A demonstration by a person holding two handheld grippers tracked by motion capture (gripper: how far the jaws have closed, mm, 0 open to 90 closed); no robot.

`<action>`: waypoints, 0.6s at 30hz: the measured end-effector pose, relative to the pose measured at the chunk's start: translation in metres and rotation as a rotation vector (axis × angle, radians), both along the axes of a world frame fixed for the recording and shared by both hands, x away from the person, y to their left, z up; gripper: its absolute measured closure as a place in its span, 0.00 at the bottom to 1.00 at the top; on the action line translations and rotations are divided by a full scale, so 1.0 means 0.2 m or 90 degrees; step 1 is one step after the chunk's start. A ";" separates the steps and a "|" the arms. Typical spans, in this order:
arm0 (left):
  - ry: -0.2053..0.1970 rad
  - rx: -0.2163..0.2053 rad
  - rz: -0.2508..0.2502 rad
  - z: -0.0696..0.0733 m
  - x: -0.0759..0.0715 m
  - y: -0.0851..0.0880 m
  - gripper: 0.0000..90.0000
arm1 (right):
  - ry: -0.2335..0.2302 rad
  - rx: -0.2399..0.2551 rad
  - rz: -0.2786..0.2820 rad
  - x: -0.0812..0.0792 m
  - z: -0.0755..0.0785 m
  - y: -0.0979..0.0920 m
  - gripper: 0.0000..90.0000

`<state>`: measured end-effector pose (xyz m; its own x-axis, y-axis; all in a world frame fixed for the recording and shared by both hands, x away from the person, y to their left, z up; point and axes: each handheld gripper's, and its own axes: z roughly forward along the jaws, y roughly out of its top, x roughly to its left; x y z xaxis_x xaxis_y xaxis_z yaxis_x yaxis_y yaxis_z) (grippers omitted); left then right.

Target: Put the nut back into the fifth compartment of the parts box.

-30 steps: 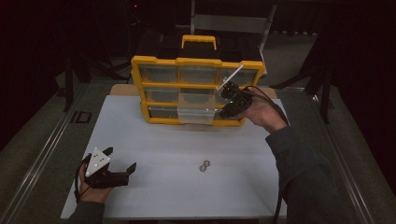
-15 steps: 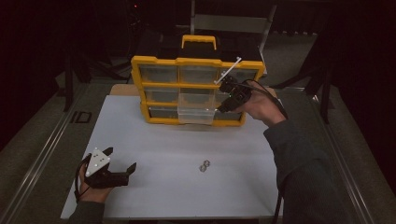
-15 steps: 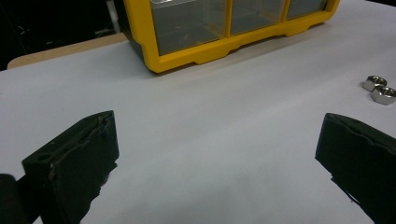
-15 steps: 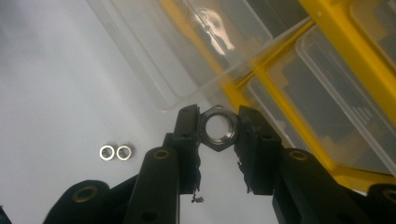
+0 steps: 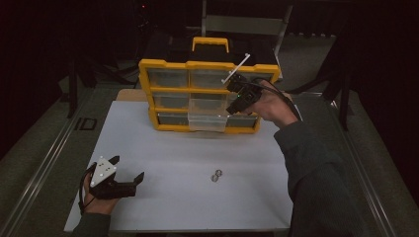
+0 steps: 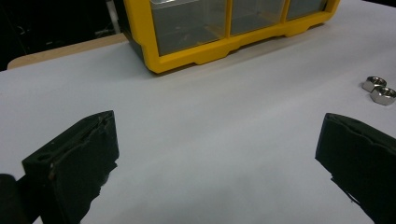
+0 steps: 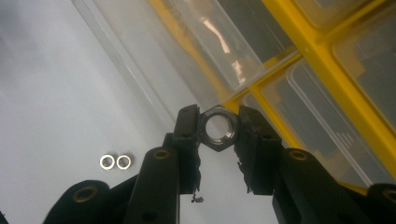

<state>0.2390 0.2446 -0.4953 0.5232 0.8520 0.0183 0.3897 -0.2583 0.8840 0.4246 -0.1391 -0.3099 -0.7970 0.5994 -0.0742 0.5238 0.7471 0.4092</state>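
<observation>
Right gripper clamps a hex nut above the pulled-out clear drawer of the yellow organizer; it should release only once squarely over the drawer, while the left gripper rests open on the table.

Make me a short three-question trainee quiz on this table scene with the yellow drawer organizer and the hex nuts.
1. True or false: the right gripper is shut on a hex nut.
2. How many nuts lie on the white table?
3. Which is pulled out of the yellow organizer: A, the top left drawer; B, the clear drawer in the middle of the bottom row?

Key: 1 true. 2 two, the loose nuts side by side. 3 B.
</observation>
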 end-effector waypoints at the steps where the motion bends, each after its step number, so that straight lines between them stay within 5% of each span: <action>1: 0.000 0.000 0.000 0.00 0.00 0.00 0.00 | -0.002 -0.001 0.002 0.00 0.00 0.00 0.78; 18: -0.001 0.000 0.000 0.00 0.00 0.00 0.00 | -0.002 0.000 0.017 0.02 0.01 0.12 0.78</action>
<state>0.2388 0.2447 -0.4951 0.5236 0.8517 0.0185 0.3885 -0.2581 0.8846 0.4294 -0.1155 -0.3073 -0.8127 0.5776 -0.0763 0.5024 0.7611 0.4102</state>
